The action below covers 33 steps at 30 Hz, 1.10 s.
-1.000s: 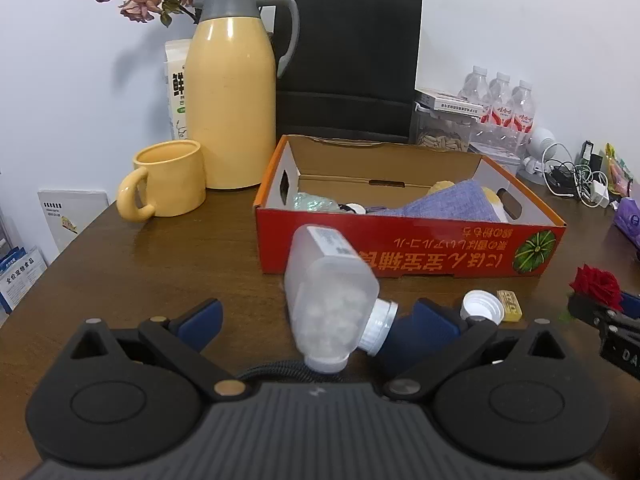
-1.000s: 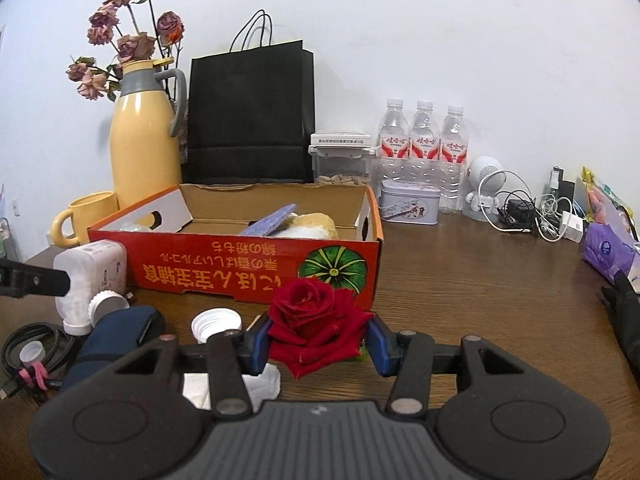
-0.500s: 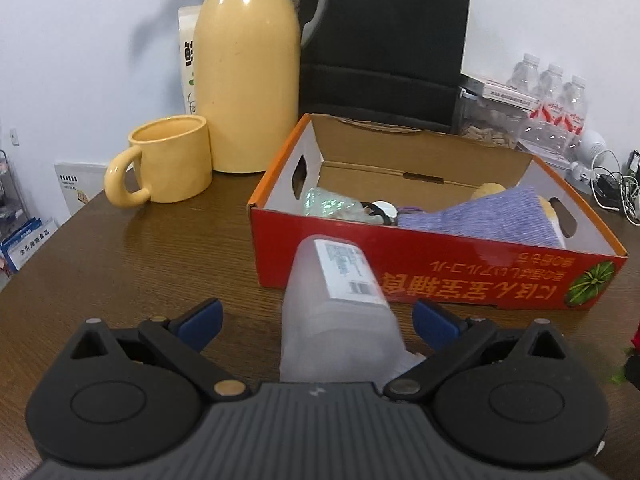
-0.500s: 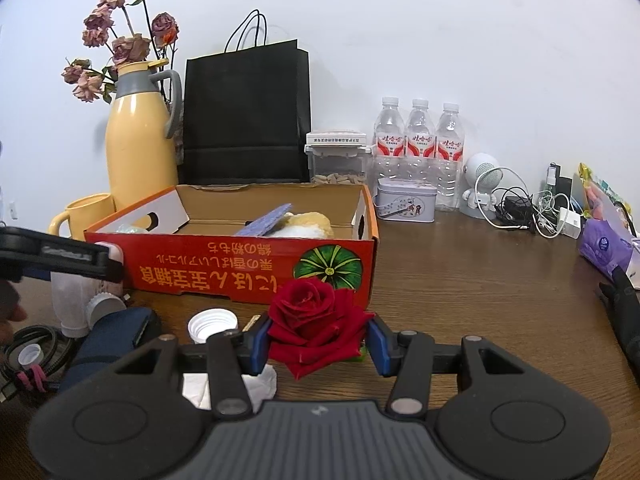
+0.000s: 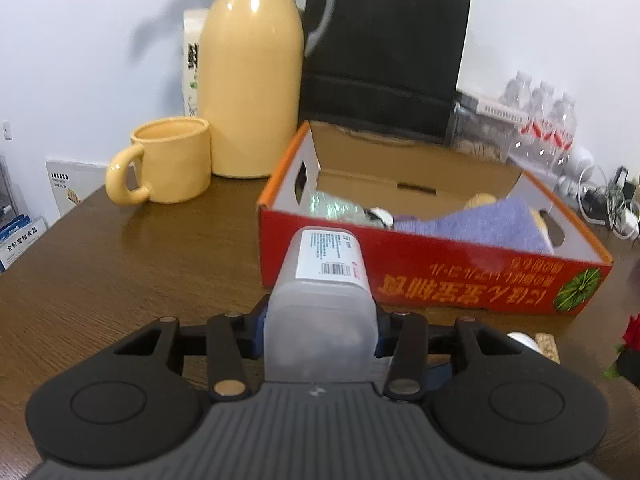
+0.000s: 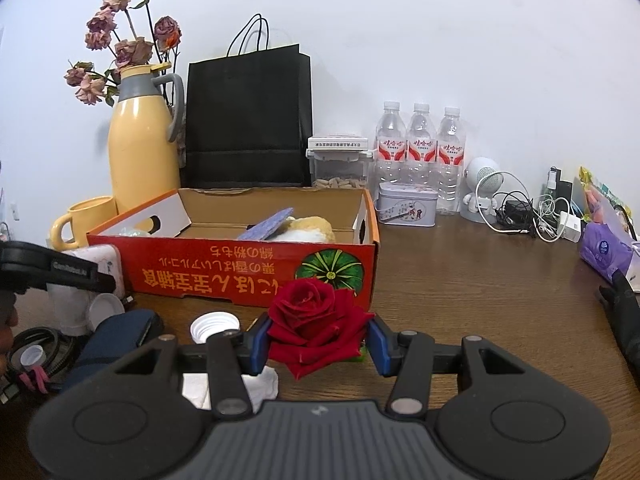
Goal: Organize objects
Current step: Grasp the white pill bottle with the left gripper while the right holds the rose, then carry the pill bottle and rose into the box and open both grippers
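My left gripper (image 5: 320, 332) is shut on a translucent white pill bottle (image 5: 322, 300), held just in front of the red cardboard box (image 5: 440, 276). The bottle's base points at the box. My right gripper (image 6: 318, 344) is shut on a red rose (image 6: 316, 312), close to the box's front right corner (image 6: 336, 276). The box holds a purple cloth (image 5: 492, 226), a clear wrapped item (image 5: 332, 206) and a yellow soft thing (image 6: 312, 226). The left gripper (image 6: 52, 272) and the bottle (image 6: 92, 276) show at the left edge of the right wrist view.
A yellow jug (image 5: 252, 76) and a yellow mug (image 5: 168, 160) stand left of the box; a black paper bag (image 6: 248, 120) stands behind it. Water bottles (image 6: 420, 152), a tin (image 6: 408, 210) and cables (image 6: 528, 216) are at the right. A white cap (image 6: 214, 326), dark pouch (image 6: 116, 336) and tissue (image 6: 232, 388) lie in front.
My left gripper has closed on the pill bottle, which earlier lay loose between open jaws, and moved closer to the box. The right gripper keeps the rose almost still.
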Available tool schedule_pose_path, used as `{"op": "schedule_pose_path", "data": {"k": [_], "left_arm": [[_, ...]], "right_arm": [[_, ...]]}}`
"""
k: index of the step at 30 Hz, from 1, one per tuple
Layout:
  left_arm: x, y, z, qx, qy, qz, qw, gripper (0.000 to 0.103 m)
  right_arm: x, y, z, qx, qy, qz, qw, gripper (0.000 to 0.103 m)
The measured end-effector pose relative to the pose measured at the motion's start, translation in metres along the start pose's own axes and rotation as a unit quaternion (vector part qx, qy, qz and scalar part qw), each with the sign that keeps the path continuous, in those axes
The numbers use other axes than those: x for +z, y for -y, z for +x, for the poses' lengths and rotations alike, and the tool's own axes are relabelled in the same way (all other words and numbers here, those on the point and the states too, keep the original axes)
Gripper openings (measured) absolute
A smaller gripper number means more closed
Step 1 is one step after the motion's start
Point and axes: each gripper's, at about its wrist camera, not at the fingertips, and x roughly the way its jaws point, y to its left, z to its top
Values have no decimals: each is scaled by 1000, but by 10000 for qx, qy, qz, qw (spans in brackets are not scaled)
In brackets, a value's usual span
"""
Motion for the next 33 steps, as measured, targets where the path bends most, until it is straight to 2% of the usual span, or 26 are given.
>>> {"op": "schedule_pose_path", "data": {"k": [11,14,18,25,28,33], "left_arm": [[12,-4,-47,-336,682,-125,9970,45],[24,4,-56,-499,829,-42,9953,45],[46,15,-57,-534,1038,89,9931,45],[82,28,-33,-430,1305,50,9905,45],[90,29,-19,-399,1314,-19,9905,45],[106,39,17,-338,1049,69,9939,45]], "right_arm": [[3,-3,-4,60,180,-65,9998,47],[11,-10,-6,83,314,-227,9992,47],[34,-23,-3,166,528,-335,9979,47],[88,-35,34,142,854,-346,9956,47],[107,-33,60,132,784,-205,9966,47],[124,-31,108,46,503,-199,9985,47]]}}
